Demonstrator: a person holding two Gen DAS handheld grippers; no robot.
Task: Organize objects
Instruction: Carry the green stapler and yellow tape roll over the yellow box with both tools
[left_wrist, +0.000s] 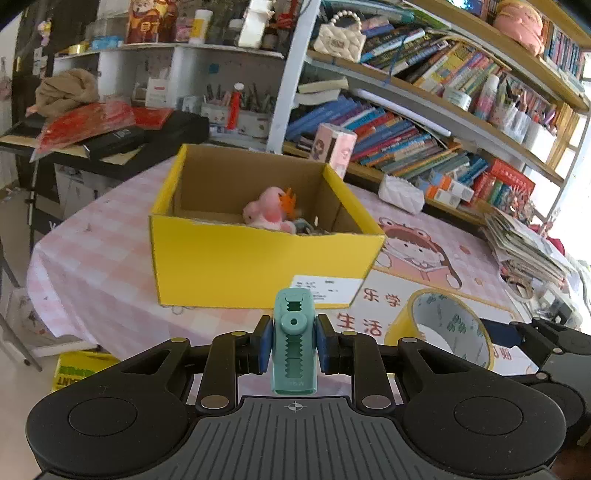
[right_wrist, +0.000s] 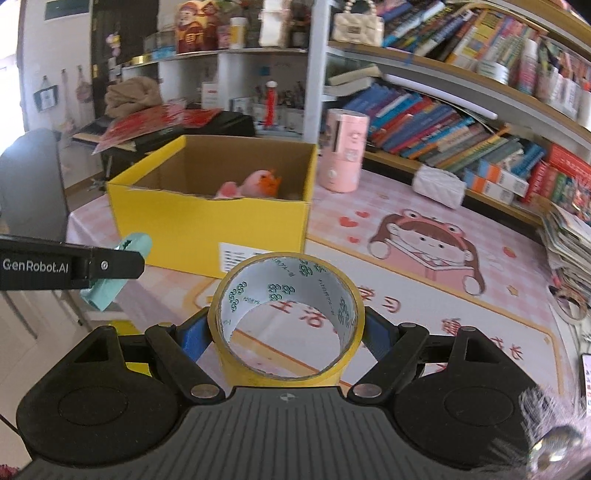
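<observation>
Both hands are loaded, and everything turns on the yellow box (left_wrist: 258, 258) sitting straight ahead of them on the pink checked tablecloth (left_wrist: 96, 266). The left gripper (left_wrist: 294, 349) is pinched tight on a teal clip (left_wrist: 293, 343), which stands upright between the blue pads, its long axis pointing up and forward toward the box's near wall. The right gripper (right_wrist: 287, 334) holds a roll of yellow tape (right_wrist: 286, 317) across its width, jaws spread to about the roll's span, the hole facing forward so the table shows through it.

The box's open top lies ahead of and a little above both loads; inside, a pink plush toy (left_wrist: 267, 212) with something orange beside it lies toward the far right corner. What else is heaped down there I can't quite make out.

From the right wrist view the clip shows just left of the tape, so the hands travel side by side. Neither looks clearly nearer; each must clear the near wall before letting go.
</observation>
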